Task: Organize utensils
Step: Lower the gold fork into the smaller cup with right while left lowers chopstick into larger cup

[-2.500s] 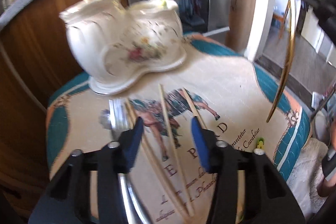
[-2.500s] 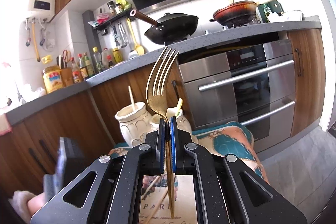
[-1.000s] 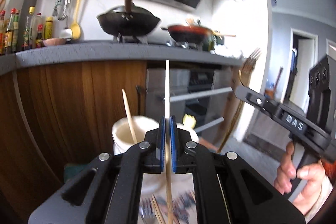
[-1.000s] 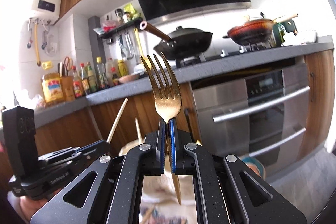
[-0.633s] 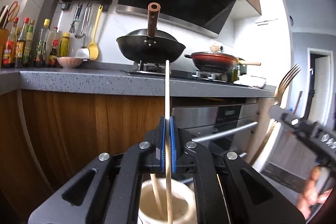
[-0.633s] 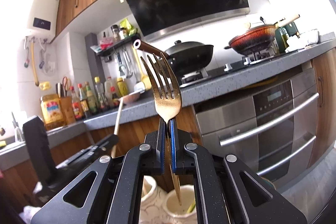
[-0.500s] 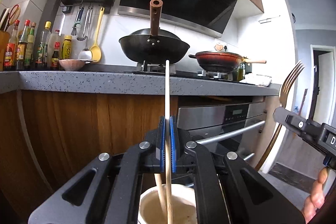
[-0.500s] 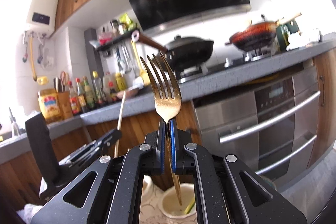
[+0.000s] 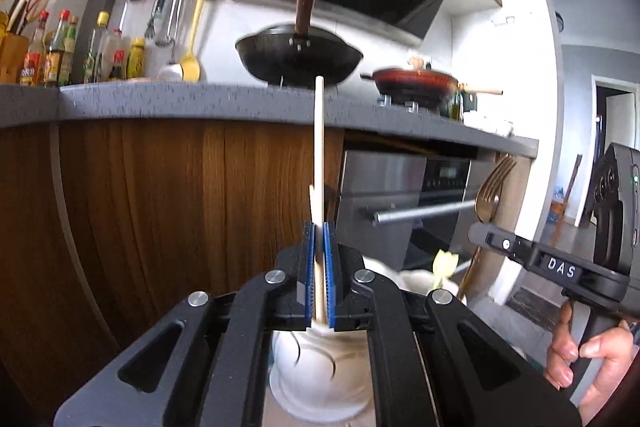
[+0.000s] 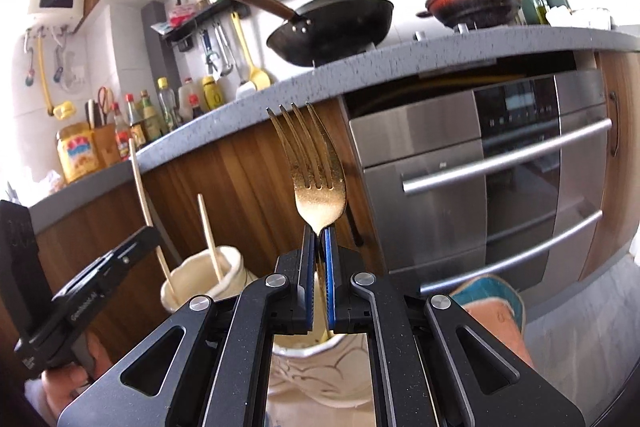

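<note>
Two claws each carry one utensil toward the white ceramic holder, so the step in hand, as I judge it, is lowering both into its cups.

Left wrist view: the left claw [image 9: 319,275] is clenched on a pale wooden chopstick [image 9: 318,147], which stands upright through the blue pads. The ceramic holder [image 9: 320,379] sits directly below, at 6 o'clock of the pads. To do this well, keep the stick vertical, sink its lower end inside the cup's rim, and let go only once it is well down, or it may tip out. At 3 o'clock the right claw [image 9: 478,233] enters with the gold fork [image 9: 490,187]; a hand [image 9: 580,359] grips its handle. The two tools are near, so they should descend without crossing.

Right wrist view: the right claw [image 10: 319,275] is clenched on the gold fork's neck, tines up at 12 o'clock, handle reaching down toward the near cup [image 10: 320,359] of the holder. The far cup at 9 o'clock already holds a chopstick [image 10: 212,239]; beside it the left claw's stick [image 10: 146,203] appears to enter the same cup. That standing stick could snag the incoming one.

Around: a dark wok [image 10: 332,27] and a red pot [image 10: 476,1] on the tabletop, bottles [image 10: 148,119], an oven [image 10: 480,163]. None obstruct.
</note>
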Tool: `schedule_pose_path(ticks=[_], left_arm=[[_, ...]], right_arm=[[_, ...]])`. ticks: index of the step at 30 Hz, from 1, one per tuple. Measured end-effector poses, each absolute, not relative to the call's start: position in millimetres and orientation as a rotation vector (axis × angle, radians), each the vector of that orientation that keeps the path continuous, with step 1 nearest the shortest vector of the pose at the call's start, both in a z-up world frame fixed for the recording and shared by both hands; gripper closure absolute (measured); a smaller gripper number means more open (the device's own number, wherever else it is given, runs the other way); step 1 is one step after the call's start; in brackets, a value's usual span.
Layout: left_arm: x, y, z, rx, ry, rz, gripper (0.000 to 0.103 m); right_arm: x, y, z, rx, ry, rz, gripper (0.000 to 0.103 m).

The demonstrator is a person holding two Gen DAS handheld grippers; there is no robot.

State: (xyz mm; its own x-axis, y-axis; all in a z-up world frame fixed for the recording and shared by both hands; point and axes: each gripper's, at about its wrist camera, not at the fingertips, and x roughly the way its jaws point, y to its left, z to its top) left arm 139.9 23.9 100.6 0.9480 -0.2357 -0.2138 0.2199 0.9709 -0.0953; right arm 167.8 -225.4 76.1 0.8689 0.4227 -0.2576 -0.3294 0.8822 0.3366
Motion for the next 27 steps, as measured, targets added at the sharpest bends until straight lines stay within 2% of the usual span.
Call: schedule_pose_path(ticks=[13,23,25,27], left_arm=[[145.1,28.8,82.9,-0.052,0.312,-0.259,0.096],[144.7,29.6,81.9,-0.055,0.31,-0.246,0.078],[144.6,29.1,81.9,-0.05,0.31,-0.243,0.077],[143.6,28.8,82.6,-0.047,0.307,-0.241,0.07]], right_arm=[[173.8,-222.5,68.5,0.266,0.352,0.373,0.097],[179.8,-226.4,64.9,0.269,0.364,0.328,0.096],[179.9,-226.2,64.1,0.267,0.368,0.32,0.091],[178.0,-227.4,65.4,0.274,0.362,0.323,0.076]])
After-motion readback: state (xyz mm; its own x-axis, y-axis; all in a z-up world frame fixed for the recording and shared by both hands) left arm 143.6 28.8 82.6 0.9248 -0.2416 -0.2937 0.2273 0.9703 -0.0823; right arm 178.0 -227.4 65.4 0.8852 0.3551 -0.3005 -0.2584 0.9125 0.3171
